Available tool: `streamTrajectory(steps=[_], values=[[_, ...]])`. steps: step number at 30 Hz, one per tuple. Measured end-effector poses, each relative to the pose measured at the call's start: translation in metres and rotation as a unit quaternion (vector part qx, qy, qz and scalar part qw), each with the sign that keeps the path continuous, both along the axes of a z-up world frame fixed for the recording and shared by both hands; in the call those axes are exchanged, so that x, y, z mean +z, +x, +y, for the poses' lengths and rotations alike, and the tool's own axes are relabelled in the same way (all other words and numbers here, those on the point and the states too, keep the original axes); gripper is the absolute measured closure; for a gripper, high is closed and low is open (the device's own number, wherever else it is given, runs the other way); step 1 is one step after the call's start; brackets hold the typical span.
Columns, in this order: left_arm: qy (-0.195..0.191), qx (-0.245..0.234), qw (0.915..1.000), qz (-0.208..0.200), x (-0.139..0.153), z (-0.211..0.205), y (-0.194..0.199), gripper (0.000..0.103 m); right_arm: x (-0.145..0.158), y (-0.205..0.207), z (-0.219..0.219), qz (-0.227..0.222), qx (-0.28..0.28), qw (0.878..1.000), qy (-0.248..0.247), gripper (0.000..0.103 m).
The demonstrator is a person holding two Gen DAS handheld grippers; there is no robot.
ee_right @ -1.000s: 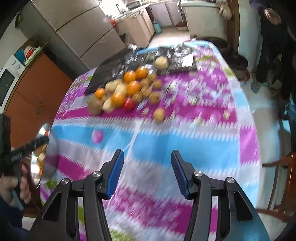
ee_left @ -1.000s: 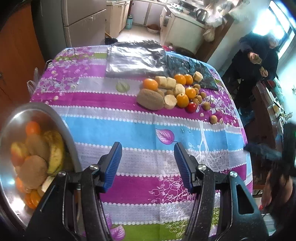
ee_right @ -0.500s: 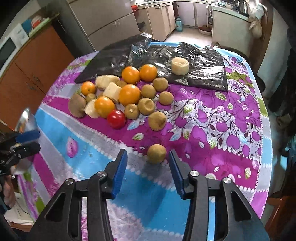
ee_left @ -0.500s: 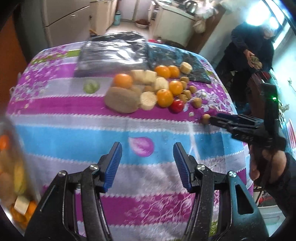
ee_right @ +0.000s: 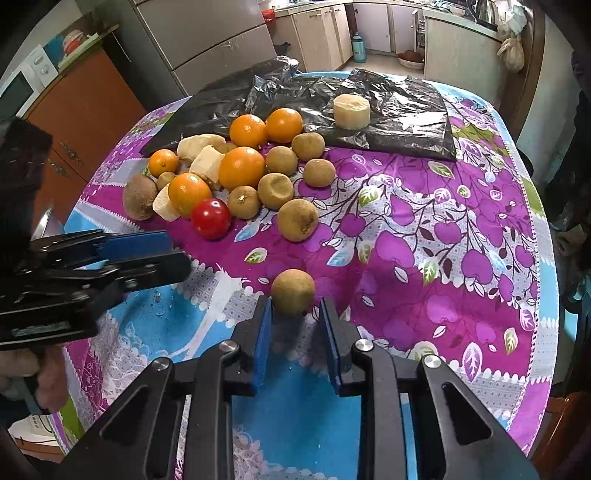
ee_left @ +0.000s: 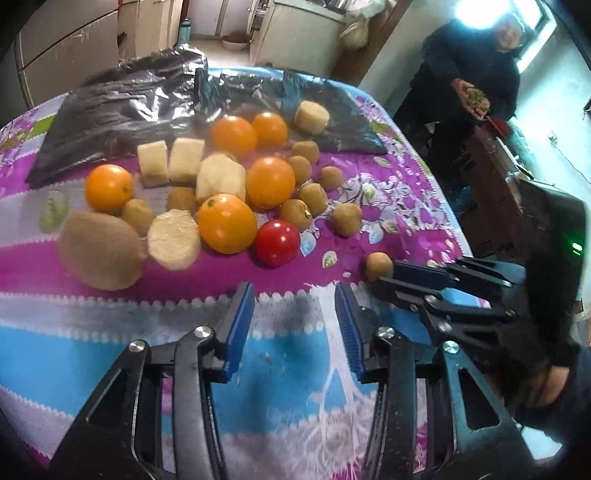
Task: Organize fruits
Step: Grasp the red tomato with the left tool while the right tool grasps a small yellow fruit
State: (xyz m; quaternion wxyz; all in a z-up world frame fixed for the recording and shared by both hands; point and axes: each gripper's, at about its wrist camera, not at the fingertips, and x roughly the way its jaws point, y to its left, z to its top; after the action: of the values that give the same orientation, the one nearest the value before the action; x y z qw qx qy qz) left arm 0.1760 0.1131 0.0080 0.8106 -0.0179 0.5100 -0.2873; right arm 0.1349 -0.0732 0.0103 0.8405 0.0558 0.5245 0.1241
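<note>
Right gripper (ee_right: 295, 312) parted around lone brown fruit (ee_right: 293, 291), left gripper (ee_left: 294, 299) open, empty

Both wrist views low over the tablecloth (ee_left: 110, 332), facing the shared fruit pile (ee_right: 240, 166), close

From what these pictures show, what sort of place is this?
Most likely a home kitchen with a dining table. A refrigerator and a microwave stand at the back, cabinets line the far wall, and fruit lies on a table with a flowered cloth.
</note>
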Motion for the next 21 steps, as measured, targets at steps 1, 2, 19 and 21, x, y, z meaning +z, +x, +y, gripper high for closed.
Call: streamTrajectory(steps=[1,2,19,21], values=[[0.0,0.002,1.0,-0.001,-0.001,-0.001,0.001,0.059,0.001,-0.001,-0.001,0.0,-0.002,1.0,0.005,0.076],[0.002,0.005,1.0,-0.002,-0.002,-0.003,0.003,0.059,0.002,-0.001,-0.002,0.0,-0.003,1.0,0.008,0.076],[0.005,0.032,0.9989,-0.034,-0.007,-0.021,0.016,0.067,0.008,-0.005,-0.007,-0.002,-0.004,0.999,0.039,0.076],[0.014,0.03,0.9987,-0.04,-0.009,-0.024,0.016,0.069,0.006,-0.003,-0.005,-0.001,-0.004,0.999,0.039,0.076]])
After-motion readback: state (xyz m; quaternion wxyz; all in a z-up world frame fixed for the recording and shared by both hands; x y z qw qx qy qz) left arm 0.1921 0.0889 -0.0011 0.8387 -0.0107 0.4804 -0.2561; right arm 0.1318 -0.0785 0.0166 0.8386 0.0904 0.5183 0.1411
